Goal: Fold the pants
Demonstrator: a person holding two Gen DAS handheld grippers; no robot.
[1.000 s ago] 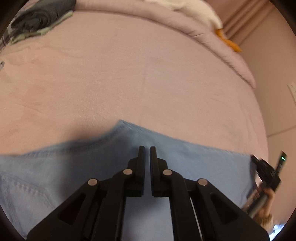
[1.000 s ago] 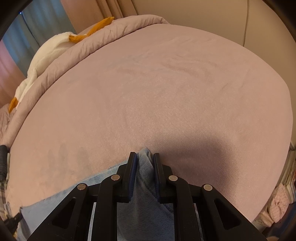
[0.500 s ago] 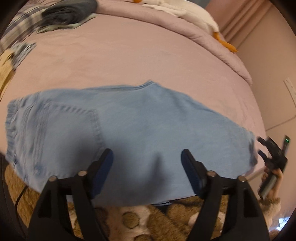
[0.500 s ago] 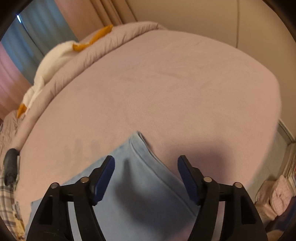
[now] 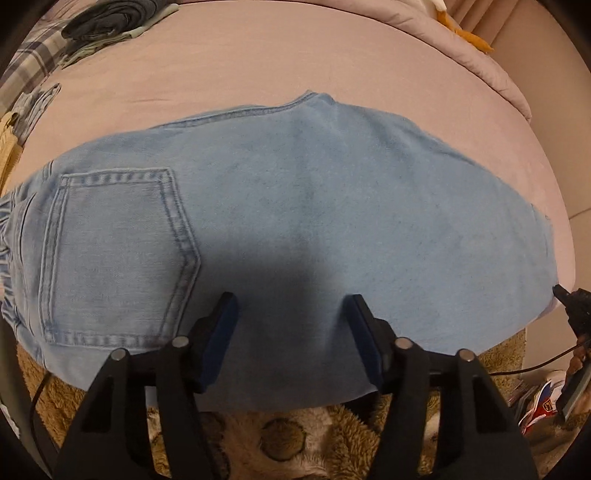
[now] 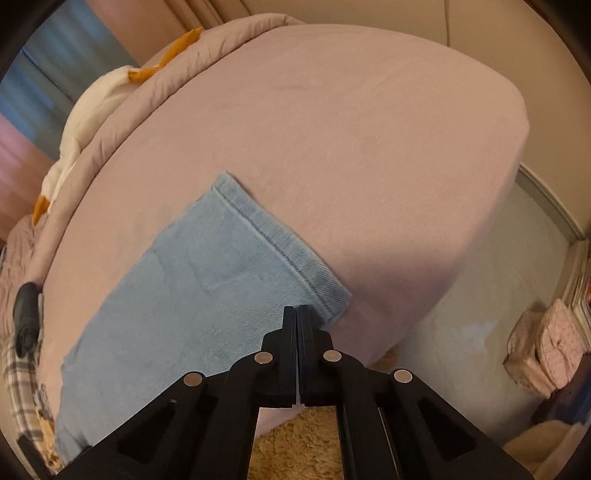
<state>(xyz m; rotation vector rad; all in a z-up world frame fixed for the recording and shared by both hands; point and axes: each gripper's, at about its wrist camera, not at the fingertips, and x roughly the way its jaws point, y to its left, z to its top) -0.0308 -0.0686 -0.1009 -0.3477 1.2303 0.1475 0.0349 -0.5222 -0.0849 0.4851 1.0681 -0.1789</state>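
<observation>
Light blue jeans [image 5: 314, 221] lie flat on the pink bed [image 5: 258, 66], folded lengthwise, the back pocket [image 5: 118, 254] to the left. My left gripper [image 5: 291, 314] hovers over their near edge. Its jaws are closing, and nothing is pinched between the blue pads [image 5: 225, 325]. In the right wrist view the leg end with its hem [image 6: 280, 240] lies near the bed's corner. My right gripper [image 6: 297, 310] is shut and empty, just short of the hem's near corner. It also shows at the far right of the left wrist view, as the right gripper [image 5: 576, 310].
A pile of dark clothes [image 5: 107, 22] and a plaid cloth [image 5: 29, 59] lie at the bed's far left. A rolled duvet [image 6: 155, 92] with a white and orange plush toy [image 6: 92, 96] lines the far side. A furry rug [image 5: 277, 435] and a pink bag [image 6: 546, 343] are on the floor.
Both grippers let go of the jeans and drew back toward the bed's near edge. The jeans now lie spread flat. The right gripper opened, then shut empty; the left stays apart.
</observation>
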